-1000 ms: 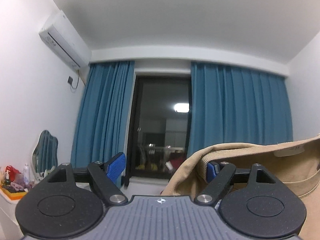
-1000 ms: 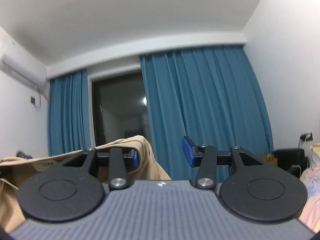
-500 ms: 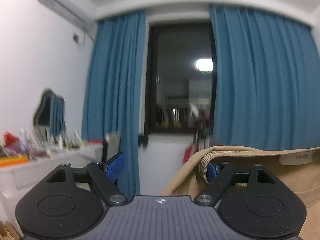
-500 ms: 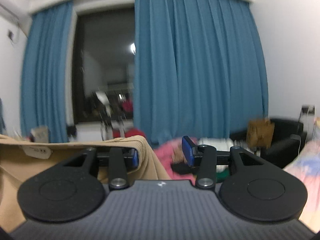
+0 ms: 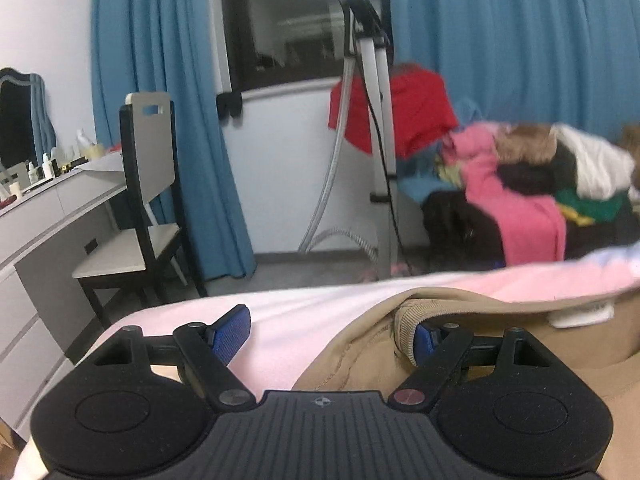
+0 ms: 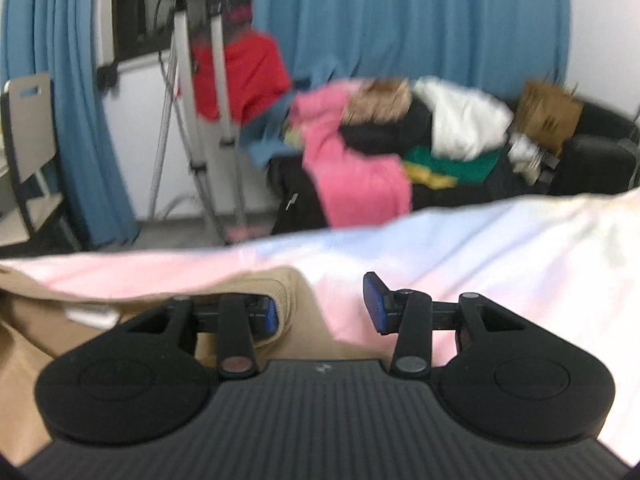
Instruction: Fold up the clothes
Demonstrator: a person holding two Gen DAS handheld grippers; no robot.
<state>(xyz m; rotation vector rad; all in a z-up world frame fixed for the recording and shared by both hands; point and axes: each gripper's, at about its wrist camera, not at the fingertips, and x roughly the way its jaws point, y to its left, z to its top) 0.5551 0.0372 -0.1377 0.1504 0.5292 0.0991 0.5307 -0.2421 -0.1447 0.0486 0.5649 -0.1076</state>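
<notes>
The tan, soft-knit garment with a ribbed hem [image 5: 480, 344] sits low in both wrist views, draped over a pale pink bed sheet [image 5: 320, 320]. It hangs between the two claws, and a white sewn-in label [image 5: 580, 314] shows at right in the left view.

The left claw [image 5: 332, 334] stands wide apart; its right blue pad is tucked inside the ribbed edge while the left pad is bare over the sheet. The right claw [image 6: 320, 312] is likewise spread, its left pad hooked under the ribbed fold at lower left of its frame, the other pad free. Neither claw pinches the cloth; the garment appears carried on one finger of each.

Handling this well likely means keeping the two hooked edges level and taut so the cloth lies flat without creasing on the sheet. The ribbing looks thick and springy and the body limp, so it may slide off a smooth finger if tilted.

Beyond the bed, a heap of pink, white, green and black clothes [image 6: 380, 152] covers a dark sofa in the upper middle, against blue pleated curtains [image 6: 400, 20].
</notes>
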